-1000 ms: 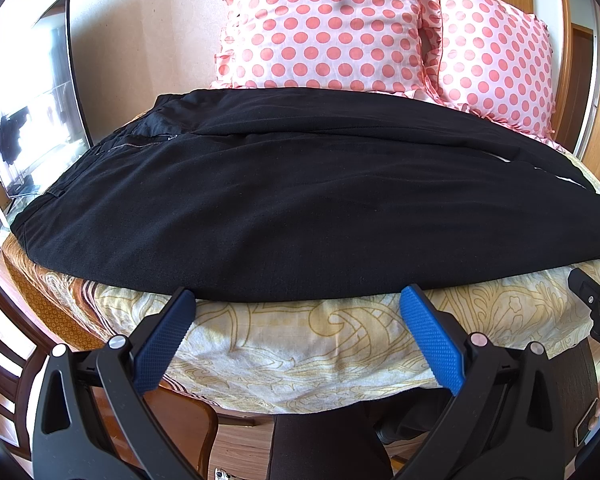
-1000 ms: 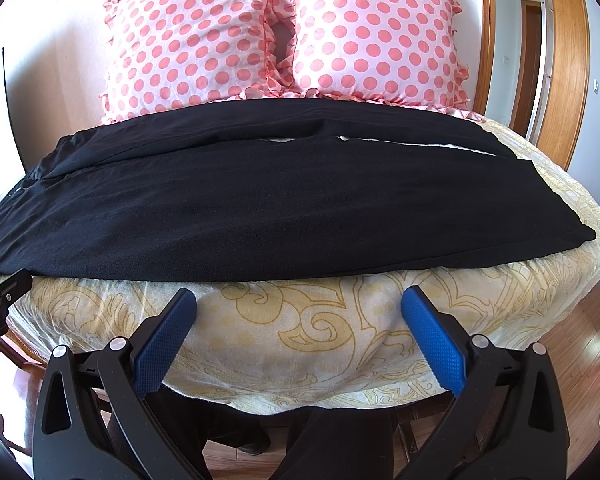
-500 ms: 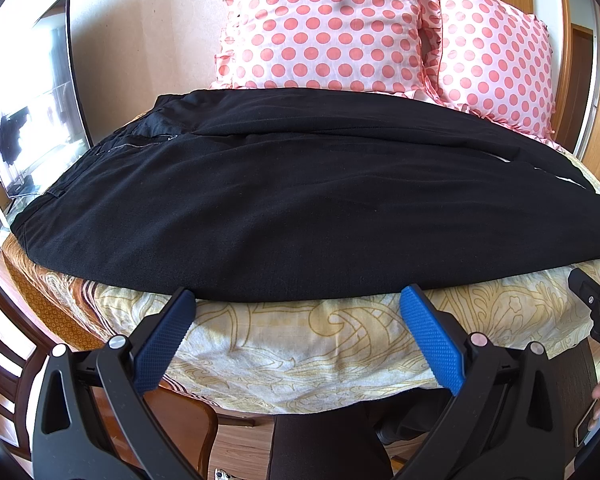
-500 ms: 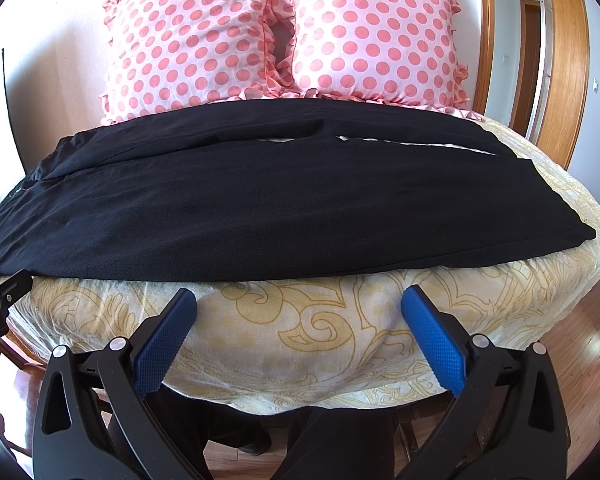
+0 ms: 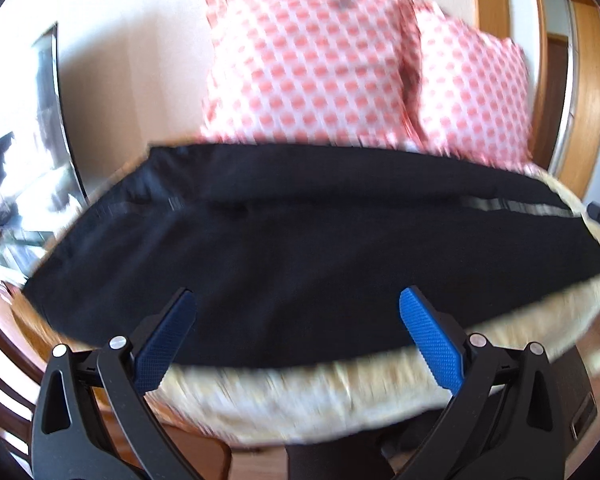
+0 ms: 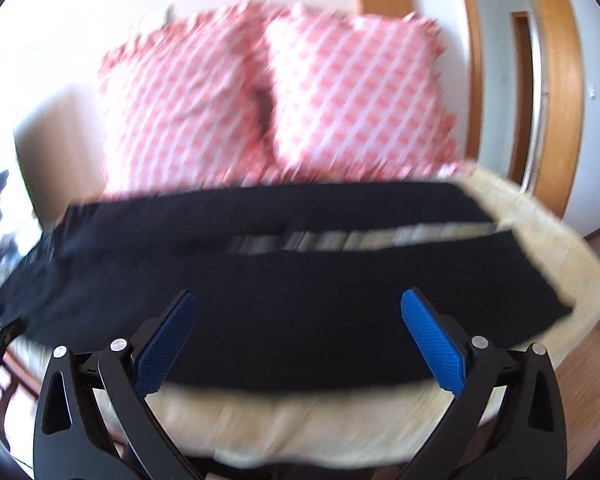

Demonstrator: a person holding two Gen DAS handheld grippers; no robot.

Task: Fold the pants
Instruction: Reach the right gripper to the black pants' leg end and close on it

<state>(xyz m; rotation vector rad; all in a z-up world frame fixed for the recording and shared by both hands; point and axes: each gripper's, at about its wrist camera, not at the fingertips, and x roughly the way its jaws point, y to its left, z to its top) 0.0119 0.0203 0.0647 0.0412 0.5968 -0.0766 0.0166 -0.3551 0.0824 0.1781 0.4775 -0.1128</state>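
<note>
Black pants (image 5: 284, 248) lie spread flat across the bed, waist to the left, legs to the right; they also show in the right wrist view (image 6: 300, 280). A pale strip of sheet shows between the two legs (image 6: 360, 238). My left gripper (image 5: 296, 312) is open and empty, its blue pads over the near edge of the pants. My right gripper (image 6: 298, 314) is open and empty, over the near leg. Both views are motion-blurred.
The bed has a cream patterned sheet (image 5: 300, 400). Two pink dotted pillows (image 5: 308, 68) stand against the wall behind the pants. A mirror or screen (image 5: 32, 152) is at the left. A wooden door frame (image 6: 556, 92) is at the right.
Both grippers have risen and moved forward over the near edge of the pants. The right wrist view has swung toward the leg ends. Both stay open.
</note>
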